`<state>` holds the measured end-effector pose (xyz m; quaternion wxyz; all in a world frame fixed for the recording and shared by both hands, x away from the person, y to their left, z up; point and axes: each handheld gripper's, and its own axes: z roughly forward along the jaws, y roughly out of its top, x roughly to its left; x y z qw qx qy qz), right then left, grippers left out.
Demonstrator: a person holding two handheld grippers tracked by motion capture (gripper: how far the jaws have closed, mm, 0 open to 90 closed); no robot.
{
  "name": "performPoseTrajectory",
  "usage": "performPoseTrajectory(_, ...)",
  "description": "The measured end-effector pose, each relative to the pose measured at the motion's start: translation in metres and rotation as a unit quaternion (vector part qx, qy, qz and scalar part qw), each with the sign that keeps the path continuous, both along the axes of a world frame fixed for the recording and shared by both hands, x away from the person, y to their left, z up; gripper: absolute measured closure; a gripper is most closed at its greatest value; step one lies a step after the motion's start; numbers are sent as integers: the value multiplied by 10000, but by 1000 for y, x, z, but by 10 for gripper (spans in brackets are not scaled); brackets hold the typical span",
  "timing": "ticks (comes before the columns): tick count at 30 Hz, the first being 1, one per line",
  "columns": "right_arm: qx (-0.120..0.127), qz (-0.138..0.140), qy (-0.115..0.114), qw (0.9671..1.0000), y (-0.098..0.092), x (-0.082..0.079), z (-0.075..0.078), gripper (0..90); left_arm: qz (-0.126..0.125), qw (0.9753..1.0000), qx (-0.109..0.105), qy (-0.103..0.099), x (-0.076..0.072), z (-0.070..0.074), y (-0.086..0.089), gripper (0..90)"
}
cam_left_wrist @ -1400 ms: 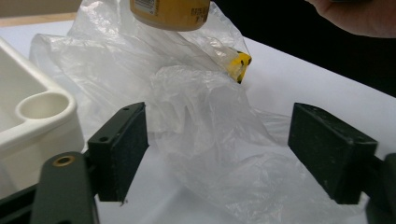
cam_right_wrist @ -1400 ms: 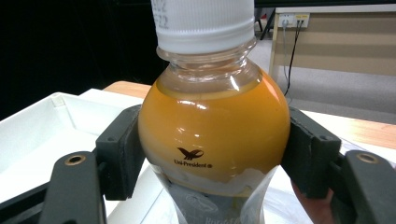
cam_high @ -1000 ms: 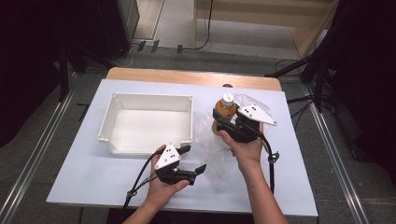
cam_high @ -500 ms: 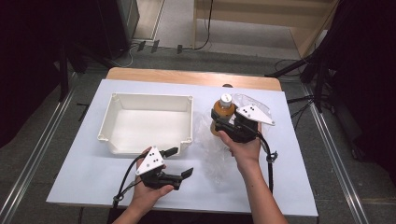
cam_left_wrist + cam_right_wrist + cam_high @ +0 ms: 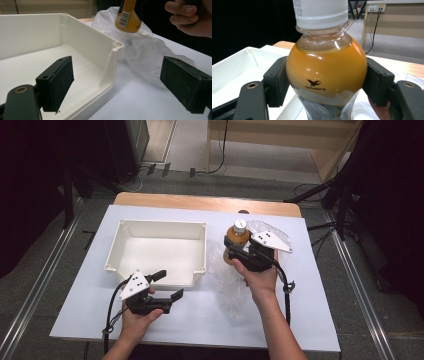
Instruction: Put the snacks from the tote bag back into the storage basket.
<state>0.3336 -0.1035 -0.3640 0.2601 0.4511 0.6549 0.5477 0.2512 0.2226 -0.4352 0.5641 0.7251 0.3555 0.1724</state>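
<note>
The table [image 5: 75, 315] carries a white bin [image 5: 160, 227] on the left and a crumpled clear bag [image 5: 227, 280] on the right. Above the bag, beside the bin's right wall, the right gripper [image 5: 239, 254] has its jaws clamped on the bottle [image 5: 236, 236], held upright by its round shoulder. Nearly full of orange drink, the bottle is probably fairly heavy, and its smooth plastic could slip; the waist under the bulge looks like the surer hold. The left gripper [image 5: 169, 285] hovers near the bin's front corner, jaws apart and empty. The bin wall and the loose bag would stand in the way of a move leftward.
</note>
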Motion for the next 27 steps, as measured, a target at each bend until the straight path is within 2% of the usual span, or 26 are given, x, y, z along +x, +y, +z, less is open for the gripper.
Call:
performPoseTrajectory(6, 37, -11, 0, 10000, 0, 2, 3, 311, 207, 9998, 20, -3, -1, 1, 20, 125)
performPoseTrajectory(9, 54, -11, -11, 10000, 1, 4, 5, 311, 284, 9996, 33, 12, -2, 0, 25, 122)
performPoseTrajectory(17, 98, 5, -2, 10000, 5, 6, 9, 311, 303, 9995, 127, 15, -4, 1, 36, 101)
performPoseTrajectory(24, 87, 24, -7, 10000, 12, 8, 12, 311, 446, 9990, 87, -15, -7, 3, 48, 94)
performPoseTrajectory(27, 90, 43, 11, 10000, 14, 8, 12, 311, 563, 9983, 139, -25, -6, 4, 55, 94)
